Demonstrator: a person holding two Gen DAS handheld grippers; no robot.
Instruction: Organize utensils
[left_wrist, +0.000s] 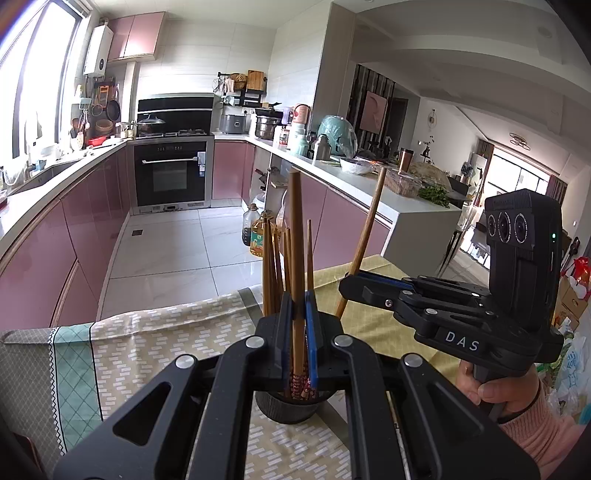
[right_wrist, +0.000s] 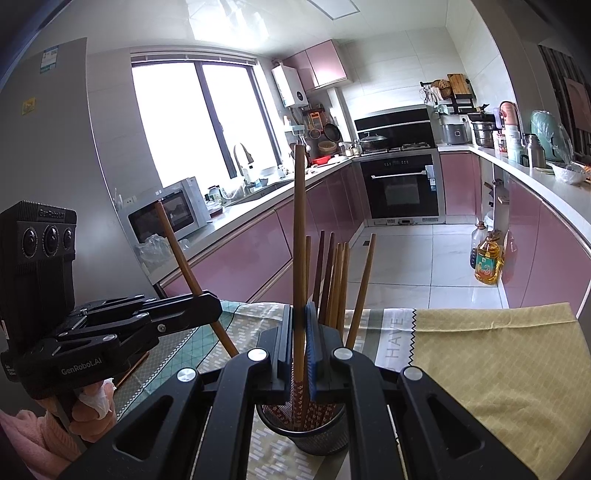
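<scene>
Patterned tablecloth (right_wrist: 491, 354) covers the table under both my tools, and beyond its far edge runs the pink-fronted kitchen. Nearest in the left wrist view, my left gripper (left_wrist: 297, 332) is clamped on one upright chopstick (left_wrist: 296, 236) whose decorated lower end reaches down into the mesh holder (left_wrist: 288, 408) directly beneath the fingers. Nearest in the right wrist view, my right gripper (right_wrist: 299, 339) is likewise closed on its own chopstick (right_wrist: 300, 229), also standing over the mesh holder (right_wrist: 306, 439), with the patterned tip inside it.

Each camera shows me what the other cannot: from the left I see the right tool from the side, its fingers pinched on a stick that leans toward the right edge of the table; from the right I see the left gripper at the left edge, its stick tilted away to the left. The printed word "HAVE" on the cloth shows only in the right view.

Inside the holder stands a bundle of chopsticks (right_wrist: 334, 280), their tops fanning out, one leaning right.

Farther off, oil bottles (right_wrist: 487, 258) sit on the floor tiles, a microwave (right_wrist: 170, 218) is on the left counter, and the oven (right_wrist: 402, 184) closes the far wall.
</scene>
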